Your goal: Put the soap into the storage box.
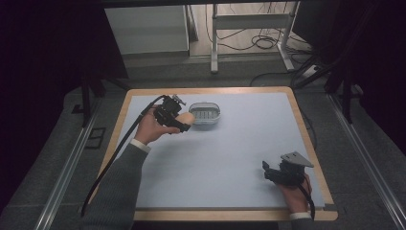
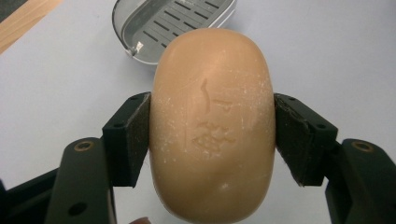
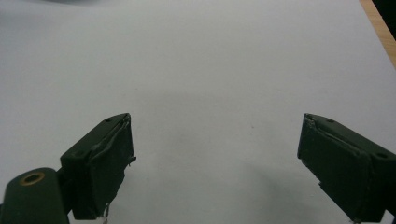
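Surface: pale blue mat (image 1: 225, 158) on a wooden-edged surface (image 1: 313, 158), with dark floor around it and a white frame with cables beyond the far edge.
Left claw: the left claw (image 2: 212, 135) is clamped on a soap bar (image 2: 212, 126), one pad pressed to each long side; seen in the high view at (image 1: 184, 122), raised in the person's left hand (image 1: 151, 128) at the far left part of the mat.
Soap bar: tan, oval, with a faint stamped mark and whitish specks on its upper face; held off the mat, just beside the near-left rim of the dish, also at (image 1: 186, 118).
Dish: grey oval soap dish (image 1: 205, 115) with a slotted floor, standing on the mat past the soap; its slots show at (image 2: 173, 23).
Right claw: the right claw (image 3: 215, 158) stands wide apart with bare mat between the pads; in the high view it sits low at the near right corner (image 1: 268, 171), in the right hand (image 1: 294, 191), well apart from the dish.
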Demonstrator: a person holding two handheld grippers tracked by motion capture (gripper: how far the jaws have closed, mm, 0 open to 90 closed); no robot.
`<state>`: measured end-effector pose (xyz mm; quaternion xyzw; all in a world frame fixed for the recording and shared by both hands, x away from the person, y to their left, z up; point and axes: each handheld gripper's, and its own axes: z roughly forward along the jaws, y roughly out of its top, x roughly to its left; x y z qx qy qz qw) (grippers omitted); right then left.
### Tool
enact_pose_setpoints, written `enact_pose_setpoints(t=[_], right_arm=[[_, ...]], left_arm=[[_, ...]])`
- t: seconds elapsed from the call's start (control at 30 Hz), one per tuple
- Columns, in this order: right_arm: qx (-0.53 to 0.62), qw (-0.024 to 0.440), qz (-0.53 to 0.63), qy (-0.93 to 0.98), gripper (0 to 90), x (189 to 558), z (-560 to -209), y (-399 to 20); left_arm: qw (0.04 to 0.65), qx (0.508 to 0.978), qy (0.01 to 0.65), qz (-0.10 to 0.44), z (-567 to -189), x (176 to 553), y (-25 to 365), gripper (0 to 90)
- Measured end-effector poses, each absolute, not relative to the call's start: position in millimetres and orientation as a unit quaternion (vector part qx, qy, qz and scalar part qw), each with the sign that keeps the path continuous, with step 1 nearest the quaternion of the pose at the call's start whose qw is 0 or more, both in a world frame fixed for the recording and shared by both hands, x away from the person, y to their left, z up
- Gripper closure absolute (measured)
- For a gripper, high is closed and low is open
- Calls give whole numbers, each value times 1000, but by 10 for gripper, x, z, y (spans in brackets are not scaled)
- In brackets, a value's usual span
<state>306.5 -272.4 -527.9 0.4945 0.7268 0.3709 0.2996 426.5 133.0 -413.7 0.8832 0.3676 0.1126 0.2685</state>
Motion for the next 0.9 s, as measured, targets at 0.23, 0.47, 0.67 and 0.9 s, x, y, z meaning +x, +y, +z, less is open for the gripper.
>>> enact_pose_setpoints(t=[0.23, 0.47, 0.67, 0.9], right_arm=[[494, 300, 371, 727, 109, 3065, -5279, -2723], [494, 299, 370, 727, 109, 3067, -5280, -2720], [494, 300, 370, 727, 109, 3066, -5279, -2721], [494, 299, 370, 727, 109, 3067, -5280, -2721]], left_arm=[[256, 890, 359, 116, -4122, 4300, 1286, 326], [259, 888, 360, 118, -4094, 4335, 1262, 327], [255, 891, 356, 119, -4076, 4375, 1222, 326], [252, 892, 354, 122, -4069, 4437, 1203, 326]])
